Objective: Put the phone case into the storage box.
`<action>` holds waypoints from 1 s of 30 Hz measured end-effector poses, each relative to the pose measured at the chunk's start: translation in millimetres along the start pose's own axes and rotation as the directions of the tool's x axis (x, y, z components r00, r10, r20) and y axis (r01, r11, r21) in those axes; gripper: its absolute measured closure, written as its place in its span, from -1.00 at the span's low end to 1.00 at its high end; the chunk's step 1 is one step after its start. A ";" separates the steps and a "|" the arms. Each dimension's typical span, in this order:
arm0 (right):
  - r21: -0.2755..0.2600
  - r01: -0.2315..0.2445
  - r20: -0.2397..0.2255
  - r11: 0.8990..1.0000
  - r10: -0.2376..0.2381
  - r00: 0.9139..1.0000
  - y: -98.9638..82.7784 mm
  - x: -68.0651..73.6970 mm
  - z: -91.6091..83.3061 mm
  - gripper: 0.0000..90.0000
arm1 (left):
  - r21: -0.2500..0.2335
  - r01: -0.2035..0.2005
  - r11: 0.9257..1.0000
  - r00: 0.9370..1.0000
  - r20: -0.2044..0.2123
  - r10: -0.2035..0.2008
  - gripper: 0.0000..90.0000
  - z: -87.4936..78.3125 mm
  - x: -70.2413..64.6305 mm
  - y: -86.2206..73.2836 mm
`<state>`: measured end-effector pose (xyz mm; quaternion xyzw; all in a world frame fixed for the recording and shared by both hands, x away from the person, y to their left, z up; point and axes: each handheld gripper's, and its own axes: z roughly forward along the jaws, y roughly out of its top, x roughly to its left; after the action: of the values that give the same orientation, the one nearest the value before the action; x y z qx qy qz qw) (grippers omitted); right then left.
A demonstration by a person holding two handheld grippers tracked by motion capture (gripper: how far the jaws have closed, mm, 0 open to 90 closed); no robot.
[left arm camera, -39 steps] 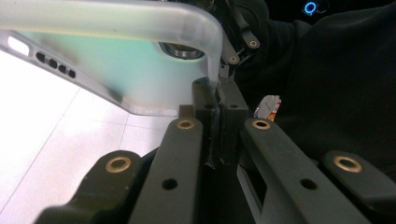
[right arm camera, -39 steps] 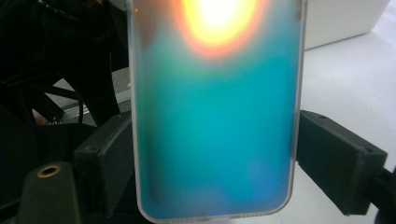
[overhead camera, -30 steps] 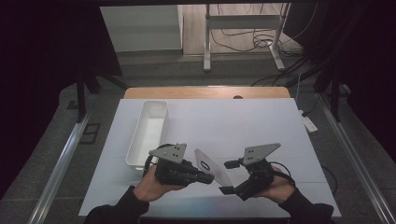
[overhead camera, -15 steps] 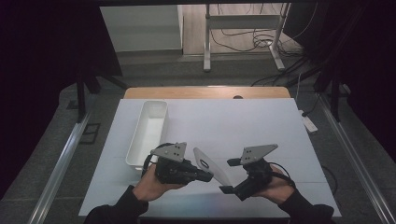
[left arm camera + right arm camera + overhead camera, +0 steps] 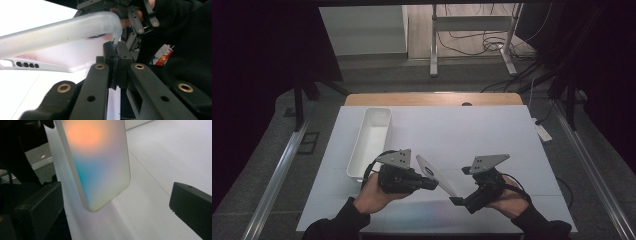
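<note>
White table (image 5: 492,135) below; left gripper (image 5: 117,51) clamps a frosted, iridescent phone case (image 5: 97,157); right gripper (image 5: 116,205) has just opened wide.

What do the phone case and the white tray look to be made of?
Phone case: likely soft frosted plastic or silicone; translucent, matte, with an iridescent orange-to-blue sheen and moulded port cutouts. White tray: apparently rigid moulded plastic, with smooth plain walls and rounded corners; glazed ceramic can't be excluded.

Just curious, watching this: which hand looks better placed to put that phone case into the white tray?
Probably the left. The left gripper is shut on the phone case and sits beside the white tray. The right gripper has just been opening, its fingers clear of the case.
</note>
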<state>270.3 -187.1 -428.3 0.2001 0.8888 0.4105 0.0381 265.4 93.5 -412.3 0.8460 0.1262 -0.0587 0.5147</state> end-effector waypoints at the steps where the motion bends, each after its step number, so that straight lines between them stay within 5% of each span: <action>1: 0.001 -0.002 0.009 1.000 0.002 1.000 -0.2 0.1 -0.3 -1.00 | 0.003 0.005 1.000 1.000 -0.009 -0.005 0.96 -0.5 0.5 0.0; 12: -0.012 -0.023 0.084 1.000 0.024 0.996 -6.1 -2.3 -8.5 -1.00 | 0.017 0.057 0.998 0.994 -0.089 -0.055 0.96 -8.6 8.3 -1.0; 30: -0.012 -0.054 0.164 0.998 0.056 0.985 -19.2 -5.2 -19.5 -1.00 | 0.058 0.092 0.994 0.980 -0.181 -0.080 0.96 -14.7 19.7 -0.3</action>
<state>264.3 -214.2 -430.2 0.2575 0.8752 0.3970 0.1008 283.7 109.7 -410.3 0.8582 0.2064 -0.0090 0.4699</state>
